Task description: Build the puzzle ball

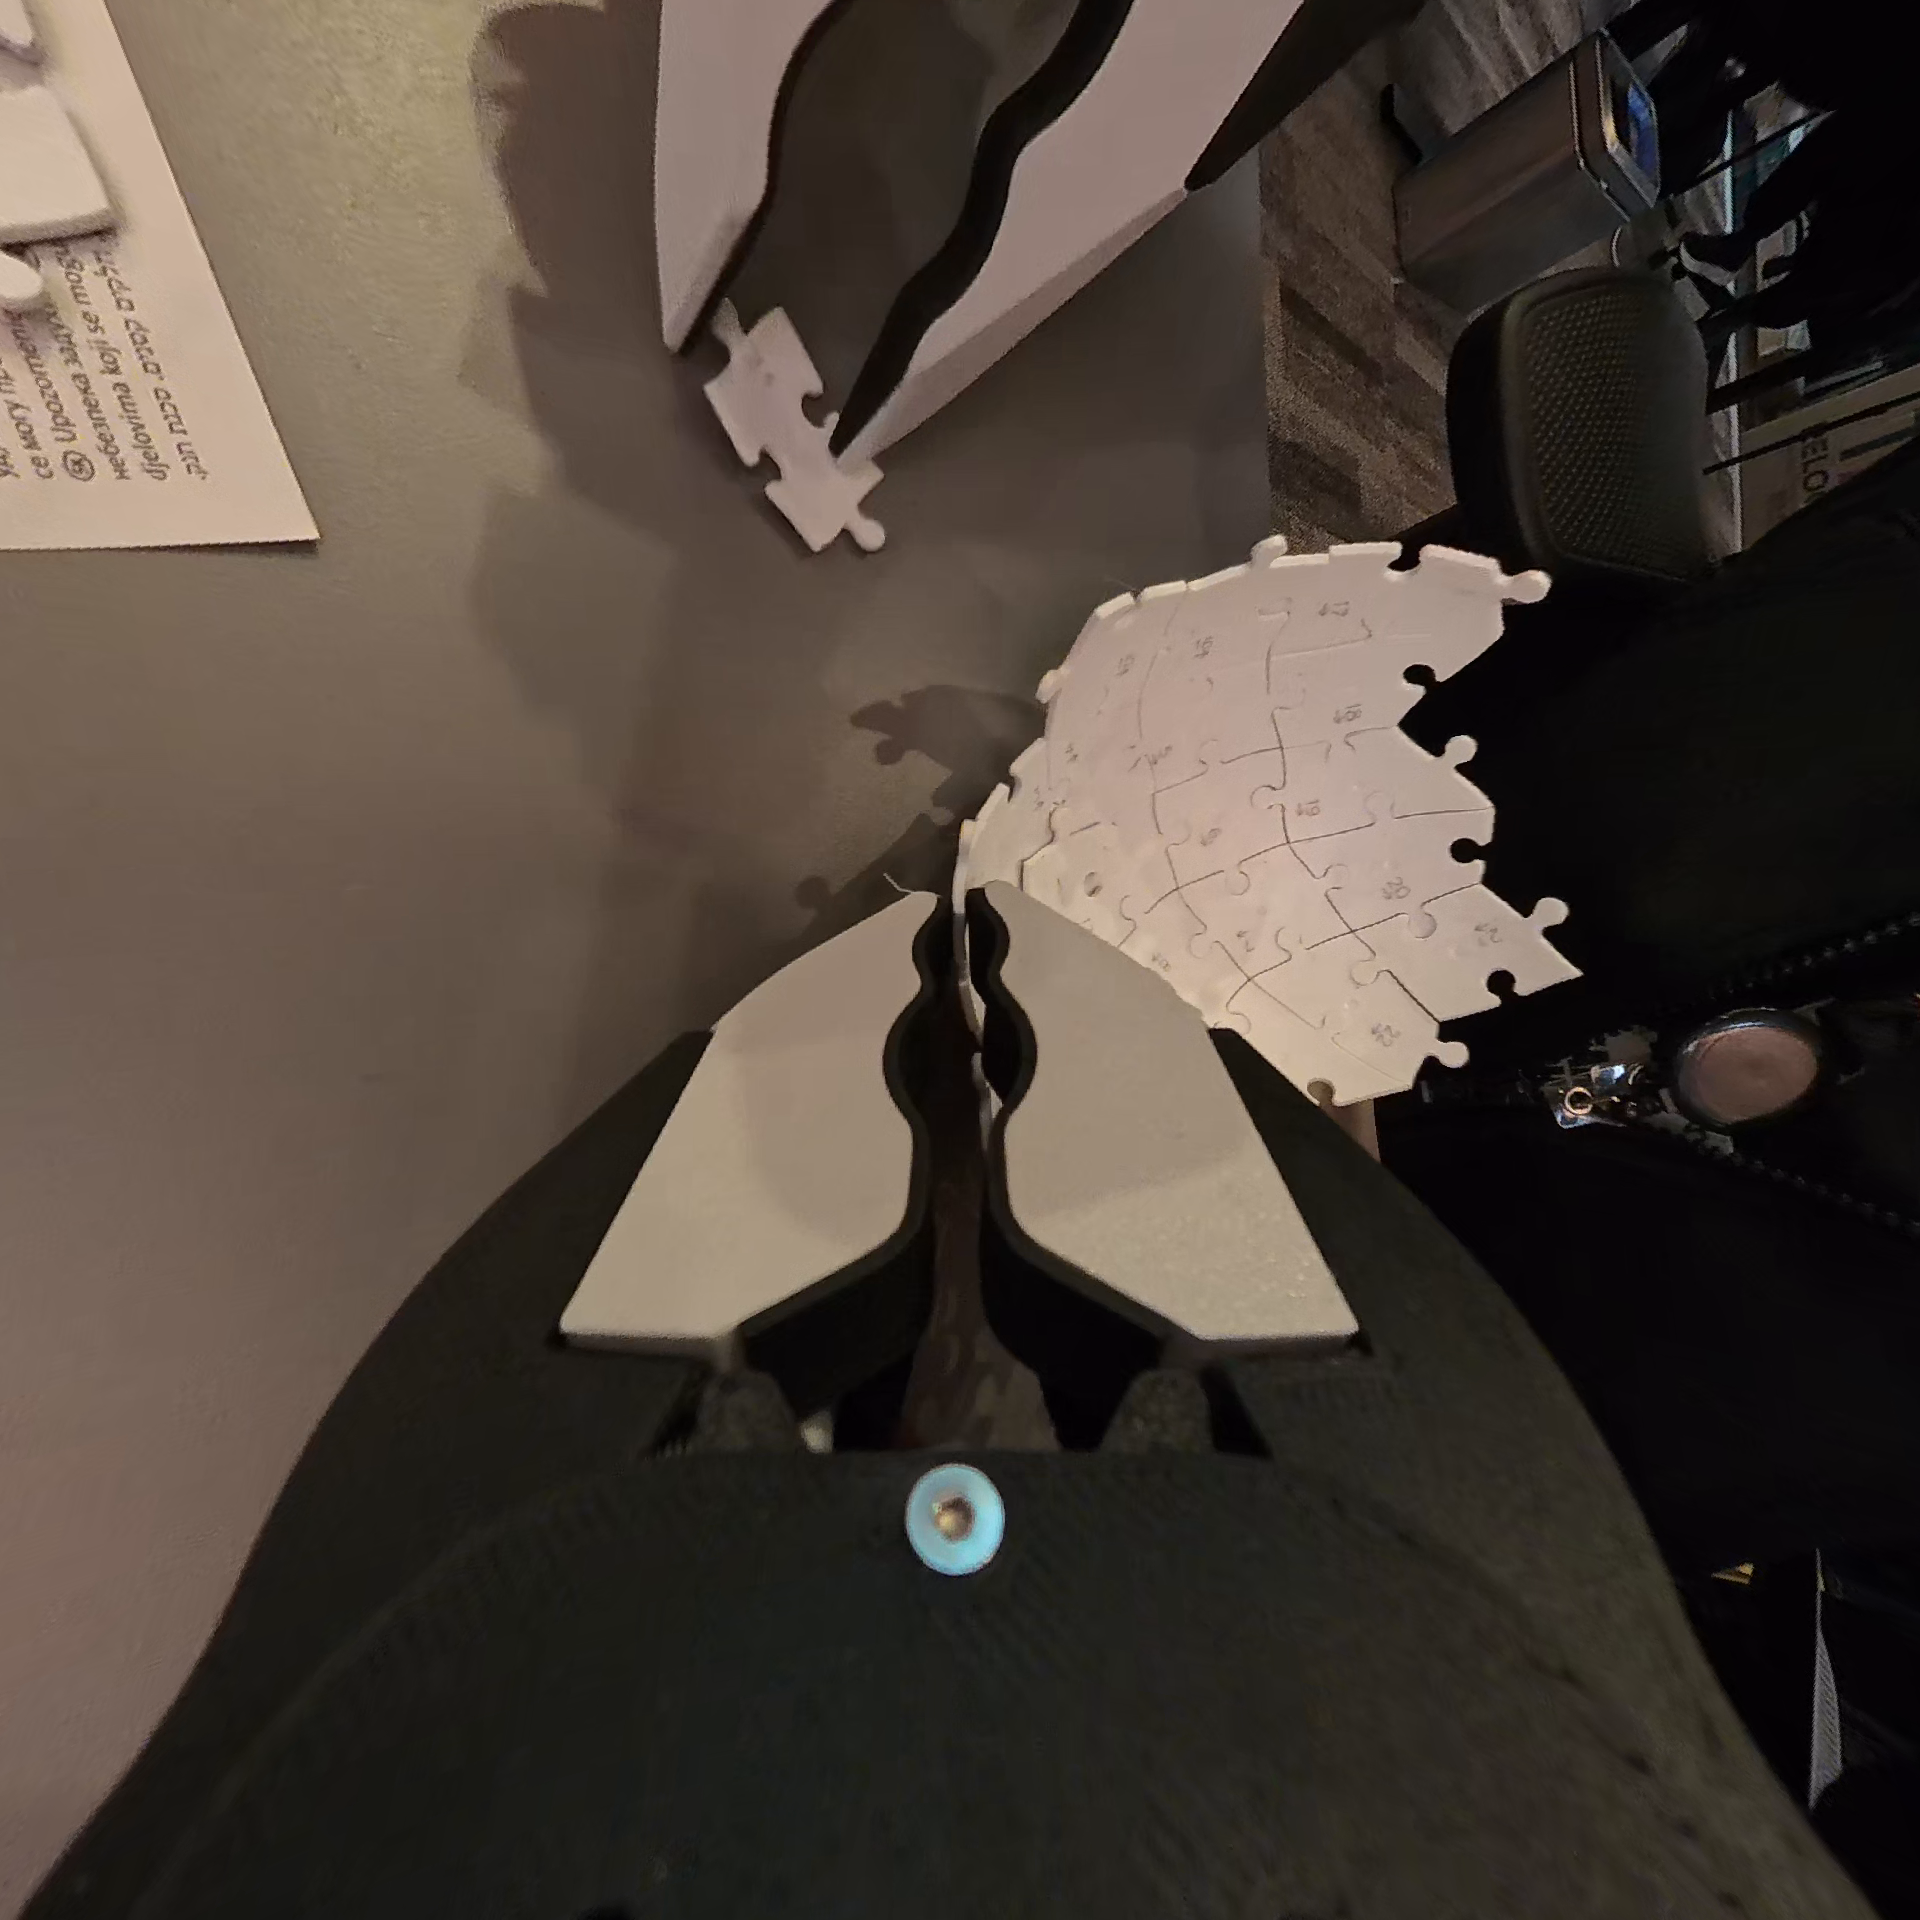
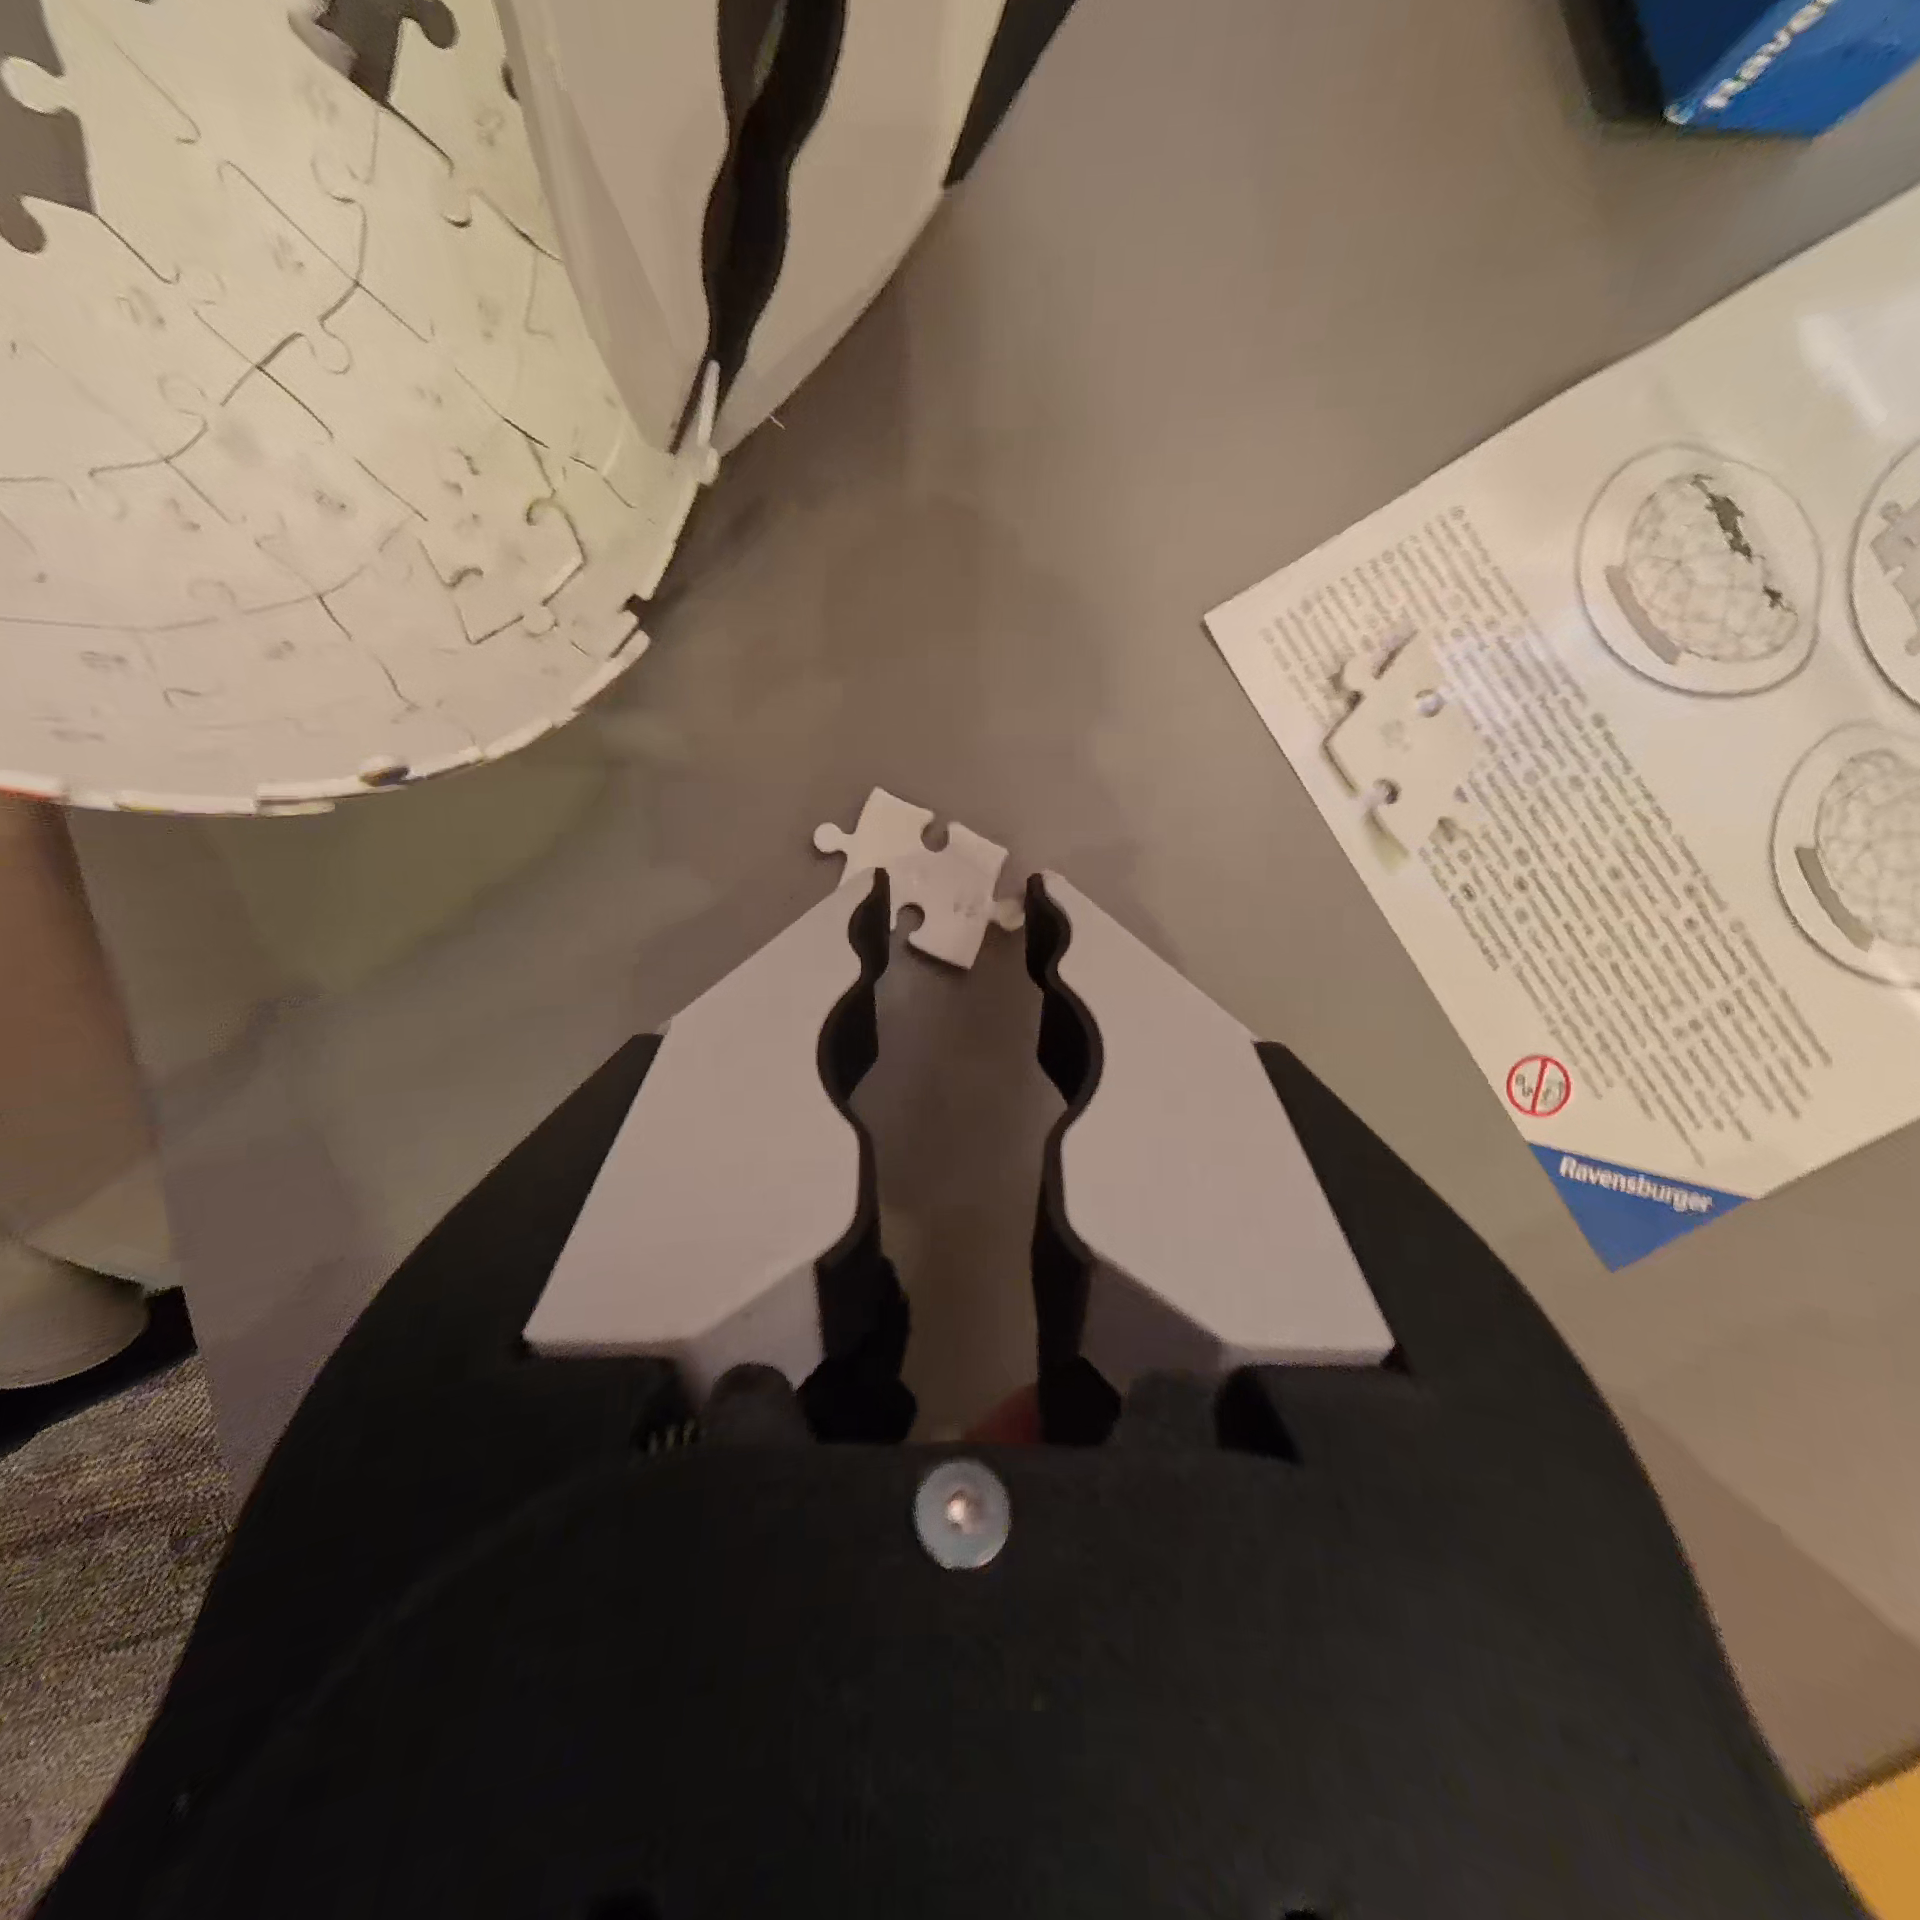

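Observation:
The part-built puzzle ball (image 1: pixel 1278 831) is a curved white shell of joined numbered pieces with a jagged open edge. My left gripper (image 1: pixel 958 906) is shut on its lower rim and holds it above the grey table (image 1: pixel 312 935). In the right wrist view the shell (image 2: pixel 291 416) fills the upper left, with the left gripper (image 2: pixel 707 416) clamped on its rim. A loose white puzzle piece (image 2: pixel 925 878) lies flat on the table. My right gripper (image 2: pixel 956 894) is open, with its fingertips on either side of the piece. The piece (image 1: pixel 795 426) and the right gripper (image 1: pixel 764 400) also show in the left wrist view.
A printed instruction sheet (image 2: pixel 1610 779) lies to the right of the piece and also shows in the left wrist view (image 1: pixel 135 312). A blue box (image 2: pixel 1787 62) sits at the far right corner. A person in a dark zipped jacket (image 1: pixel 1662 1195) and a black chair (image 1: pixel 1579 416) are beyond the table edge. Spacing between my two grippers at the tips: around 9 cm.

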